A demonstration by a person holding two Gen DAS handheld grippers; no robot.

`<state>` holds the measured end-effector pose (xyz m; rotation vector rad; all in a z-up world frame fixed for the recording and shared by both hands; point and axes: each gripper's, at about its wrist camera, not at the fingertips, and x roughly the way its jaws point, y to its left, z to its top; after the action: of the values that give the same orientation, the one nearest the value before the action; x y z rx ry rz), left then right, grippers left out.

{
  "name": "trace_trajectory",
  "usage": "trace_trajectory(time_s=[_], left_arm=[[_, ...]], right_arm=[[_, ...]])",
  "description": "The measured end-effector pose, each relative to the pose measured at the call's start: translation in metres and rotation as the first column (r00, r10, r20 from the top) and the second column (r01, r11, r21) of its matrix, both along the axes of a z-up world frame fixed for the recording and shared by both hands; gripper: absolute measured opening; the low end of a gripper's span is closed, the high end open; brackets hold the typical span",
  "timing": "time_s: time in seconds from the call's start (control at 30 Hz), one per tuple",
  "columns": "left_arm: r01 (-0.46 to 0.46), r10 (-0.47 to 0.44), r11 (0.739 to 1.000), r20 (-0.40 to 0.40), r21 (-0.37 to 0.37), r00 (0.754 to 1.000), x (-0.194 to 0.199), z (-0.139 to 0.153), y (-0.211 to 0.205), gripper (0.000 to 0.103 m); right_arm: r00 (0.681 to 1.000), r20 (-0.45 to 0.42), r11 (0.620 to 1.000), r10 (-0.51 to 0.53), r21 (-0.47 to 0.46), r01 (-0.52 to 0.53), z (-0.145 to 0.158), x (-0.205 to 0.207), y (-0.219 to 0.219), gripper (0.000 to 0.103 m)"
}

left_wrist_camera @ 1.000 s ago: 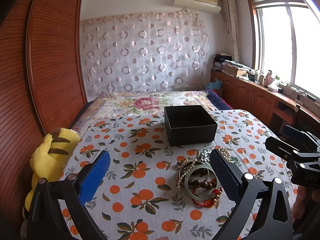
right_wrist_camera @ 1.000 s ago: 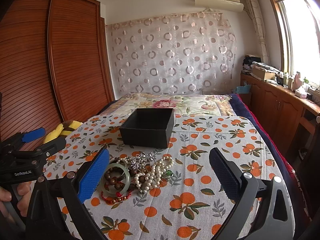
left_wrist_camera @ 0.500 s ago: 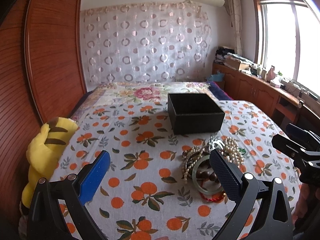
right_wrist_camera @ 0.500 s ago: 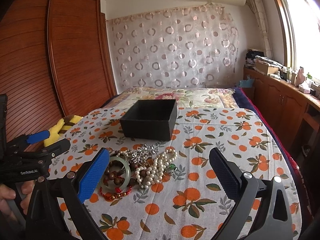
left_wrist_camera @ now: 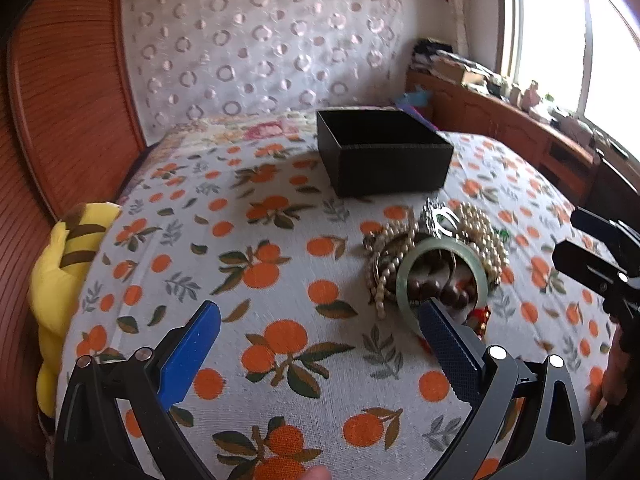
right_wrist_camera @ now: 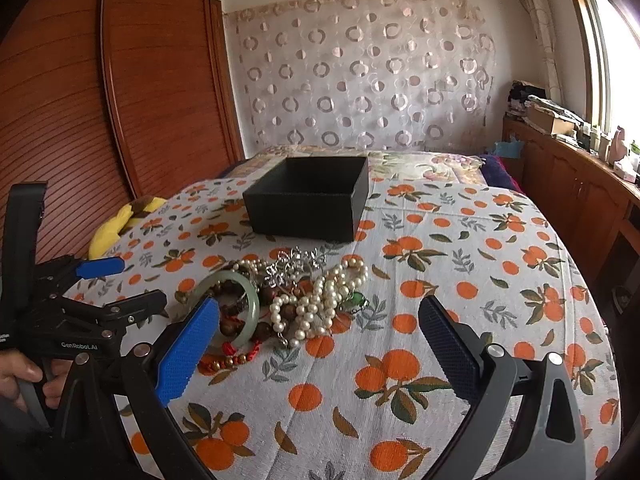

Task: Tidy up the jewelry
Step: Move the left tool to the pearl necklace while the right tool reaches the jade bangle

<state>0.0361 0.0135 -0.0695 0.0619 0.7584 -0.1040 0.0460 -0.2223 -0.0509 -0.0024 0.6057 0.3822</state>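
Observation:
A tangled pile of jewelry lies on the orange-print bedspread: a pale green bangle [left_wrist_camera: 440,270] [right_wrist_camera: 236,300], pearl strands [left_wrist_camera: 480,232] [right_wrist_camera: 320,300], dark wooden beads [left_wrist_camera: 448,288], a silver piece [right_wrist_camera: 298,262] and a red cord bracelet [right_wrist_camera: 228,358]. Behind it stands an open black box [left_wrist_camera: 384,156] [right_wrist_camera: 308,200]. My left gripper [left_wrist_camera: 320,336] is open, its right finger just before the bangle. My right gripper [right_wrist_camera: 316,332] is open too, low over the bedspread, its left finger beside the bangle. Neither holds anything.
A yellow plush toy [left_wrist_camera: 64,272] [right_wrist_camera: 120,224] lies at the bed's left edge against the wooden wardrobe [right_wrist_camera: 80,100]. A wooden counter [right_wrist_camera: 580,200] with clutter runs along the right under the window. A hand [right_wrist_camera: 24,376] grips the left tool's handle.
Both grippers have moved forward and lower toward the jewelry pile, so the pile and the box look larger. The jaws stay open.

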Motion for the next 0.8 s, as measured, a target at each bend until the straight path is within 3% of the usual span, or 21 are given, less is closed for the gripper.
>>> trace_trajectory(time_s=[0.17, 0.4, 0.73, 0.8], left_arm=[[0.027, -0.028, 0.999, -0.022, -0.020, 0.999, 0.002, -0.007, 0.002, 0.094], [0.092, -0.095, 0.995, -0.095, -0.033, 0.991, 0.014, -0.016, -0.005, 0.059], [0.131, -0.137, 0.990, -0.123, -0.059, 0.983, 0.028, -0.019, -0.014, 0.029], [0.149, -0.156, 0.986, -0.118, -0.069, 0.981, 0.030, -0.018, -0.015, 0.011]], right_arm=[[0.999, -0.031, 1.000, 0.015, -0.022, -0.016, -0.010, 0.003, 0.004, 0.101], [0.998, -0.036, 0.997, 0.048, -0.065, -0.050, -0.015, 0.001, 0.014, 0.101], [0.998, -0.029, 0.995, 0.062, -0.077, -0.065, -0.016, -0.002, 0.017, 0.101], [0.998, -0.030, 0.995, 0.062, -0.077, -0.065, -0.016, -0.001, 0.017, 0.101]])
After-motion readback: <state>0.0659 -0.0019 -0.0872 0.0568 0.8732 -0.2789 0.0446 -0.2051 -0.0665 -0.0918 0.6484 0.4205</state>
